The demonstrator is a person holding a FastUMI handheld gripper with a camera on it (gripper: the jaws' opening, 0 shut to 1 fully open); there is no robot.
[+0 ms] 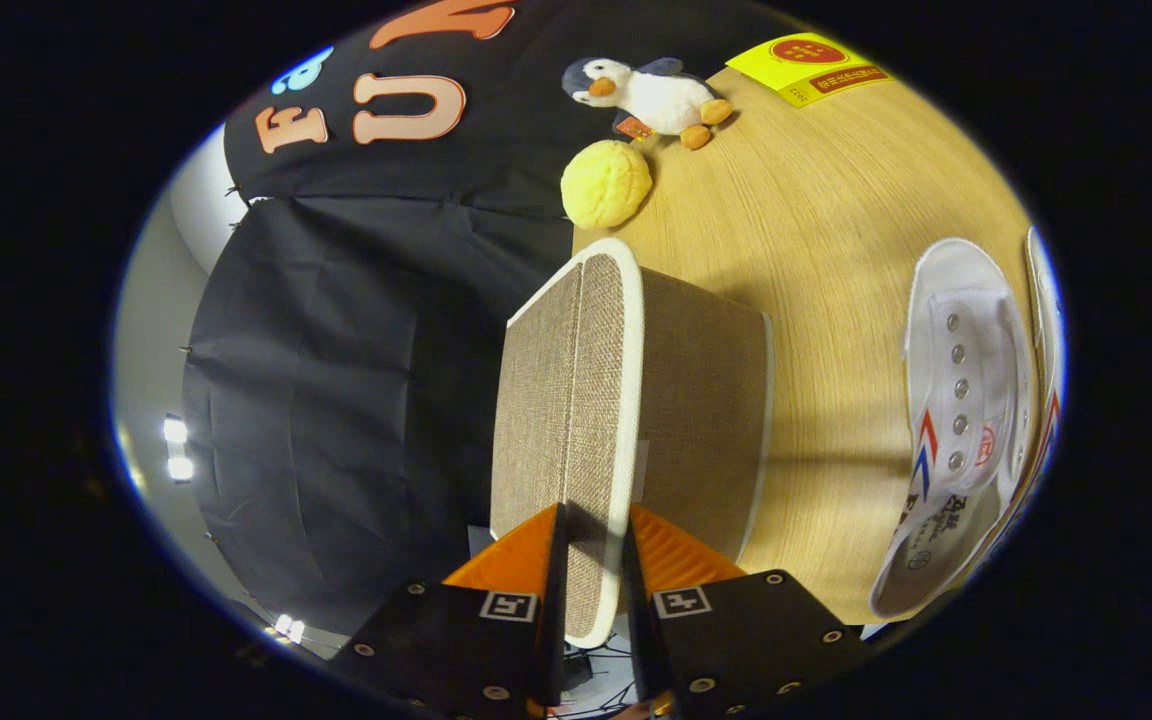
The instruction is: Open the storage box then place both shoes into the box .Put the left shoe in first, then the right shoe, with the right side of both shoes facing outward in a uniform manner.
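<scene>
Gripper (591, 560) pinching the edge of the lid (566, 400) of the woven storage box (701, 410), lid raised. Box standing on the wooden counter (836, 220); white shoe (956, 420) lying beyond it, plush penguin (651, 95) and yellow ball (604, 183) nearby.

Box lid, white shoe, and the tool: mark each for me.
box lid (561, 400), gripper view, on its woven face, pinched between the fingers.
white shoe (966, 400), gripper view, on its eyelet row.
tool (594, 545), gripper view, midway between fingertips, shut on lid.
</scene>
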